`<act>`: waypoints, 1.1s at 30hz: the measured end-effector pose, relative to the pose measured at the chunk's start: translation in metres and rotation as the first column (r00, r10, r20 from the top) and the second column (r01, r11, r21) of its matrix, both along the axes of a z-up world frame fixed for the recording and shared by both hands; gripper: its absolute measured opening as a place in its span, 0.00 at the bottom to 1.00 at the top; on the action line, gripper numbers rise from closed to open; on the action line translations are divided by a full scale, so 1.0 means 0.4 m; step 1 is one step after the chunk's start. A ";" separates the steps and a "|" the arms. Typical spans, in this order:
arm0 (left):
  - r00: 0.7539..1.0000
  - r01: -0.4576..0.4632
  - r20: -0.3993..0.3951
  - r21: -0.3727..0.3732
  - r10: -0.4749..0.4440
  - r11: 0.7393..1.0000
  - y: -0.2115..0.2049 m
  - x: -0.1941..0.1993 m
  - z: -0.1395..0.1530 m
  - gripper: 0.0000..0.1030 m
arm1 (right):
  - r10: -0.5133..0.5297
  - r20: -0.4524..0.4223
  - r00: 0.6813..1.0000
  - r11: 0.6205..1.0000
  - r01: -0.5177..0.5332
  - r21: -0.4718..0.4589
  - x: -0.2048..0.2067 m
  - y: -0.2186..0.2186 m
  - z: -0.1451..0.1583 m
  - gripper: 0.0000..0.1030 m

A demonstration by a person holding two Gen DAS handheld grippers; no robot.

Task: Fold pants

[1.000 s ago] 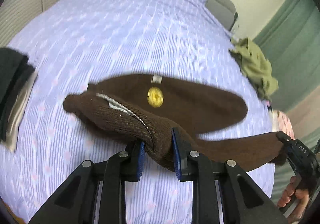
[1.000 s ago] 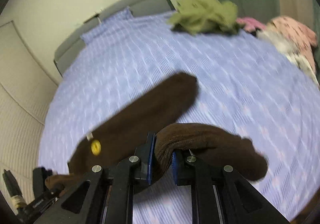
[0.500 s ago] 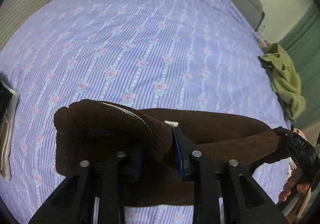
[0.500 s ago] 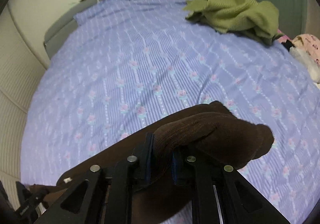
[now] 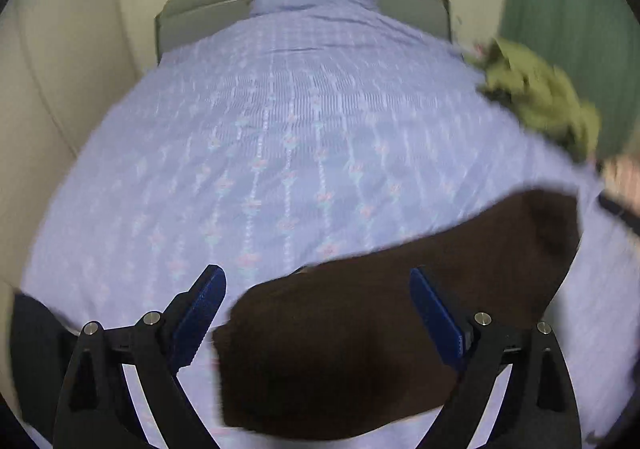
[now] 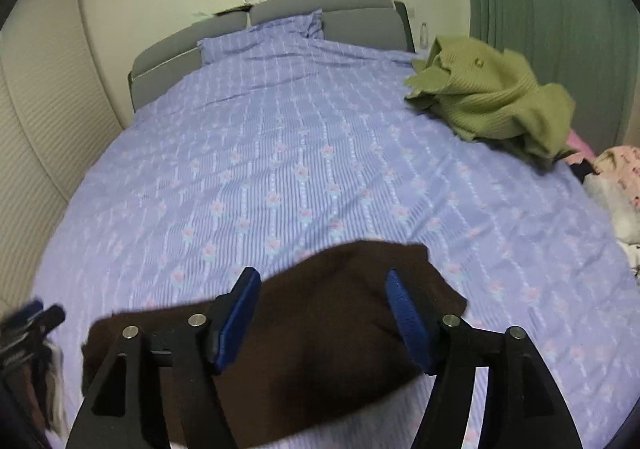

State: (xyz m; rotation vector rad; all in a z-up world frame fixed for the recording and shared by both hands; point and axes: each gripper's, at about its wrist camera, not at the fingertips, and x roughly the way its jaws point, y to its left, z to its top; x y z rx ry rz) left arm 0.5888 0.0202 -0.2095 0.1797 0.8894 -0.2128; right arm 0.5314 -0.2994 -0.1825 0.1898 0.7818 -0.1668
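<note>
On the left, the left gripper point(image 5: 316, 313) had its blue-padded fingers point(image 5: 202, 311) spread wide and held nothing; the brown pants point(image 5: 360, 345) lay flat on the bed point(image 5: 280, 137) between and beneath them. That view was blurred, so whether the pads touched the cloth could not be told. A dark pile point(image 5: 28, 333) sat at the bed's left edge, beside the gripper. In the right wrist view, the pants point(image 6: 320, 333) lay as a folded brown slab on the near part of the flowered purple sheet point(image 6: 280, 153). The right gripper point(image 6: 322, 313) also had its fingers point(image 6: 406, 315) wide apart, empty, with the pants below them. Farther right, a crumpled green sweater point(image 6: 492, 97) rested near the bed's right edge, well apart from the pants, with pink clothes point(image 6: 624, 169) beyond it.
</note>
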 end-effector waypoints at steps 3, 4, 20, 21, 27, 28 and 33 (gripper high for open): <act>0.999 0.027 -0.027 0.036 -0.026 0.999 0.047 -0.053 -0.037 0.91 | 0.082 -0.052 0.995 0.994 -0.085 -0.064 -0.066 0.075 -0.036 0.65; 0.999 0.022 -0.043 0.024 -0.021 0.999 0.068 -0.071 -0.050 0.91 | 0.120 -0.073 0.990 0.991 -0.124 -0.047 -0.087 0.105 -0.055 0.65; 0.949 -0.226 -0.285 -0.329 0.132 0.917 0.325 -0.019 -0.214 0.82 | 0.217 -0.273 0.937 0.967 -0.167 0.195 -0.119 0.367 -0.240 0.65; 0.943 -0.235 -0.307 -0.343 0.128 0.909 0.324 -0.014 -0.228 0.77 | 0.211 -0.277 0.937 0.968 -0.162 0.192 -0.116 0.367 -0.243 0.65; 0.906 -0.265 -0.407 -0.334 0.116 0.905 0.279 -0.018 -0.294 0.45 | 0.187 -0.296 0.936 0.972 -0.132 0.196 -0.122 0.336 -0.260 0.65; 0.912 -0.255 -0.391 -0.299 0.126 0.920 0.267 -0.028 -0.288 0.42 | 0.186 -0.302 0.935 0.971 -0.129 0.200 -0.131 0.326 -0.266 0.65; 0.934 -0.245 -0.297 -0.133 0.197 0.960 0.212 -0.034 -0.260 0.41 | 0.230 -0.327 0.917 0.957 -0.153 0.247 -0.157 0.301 -0.303 0.65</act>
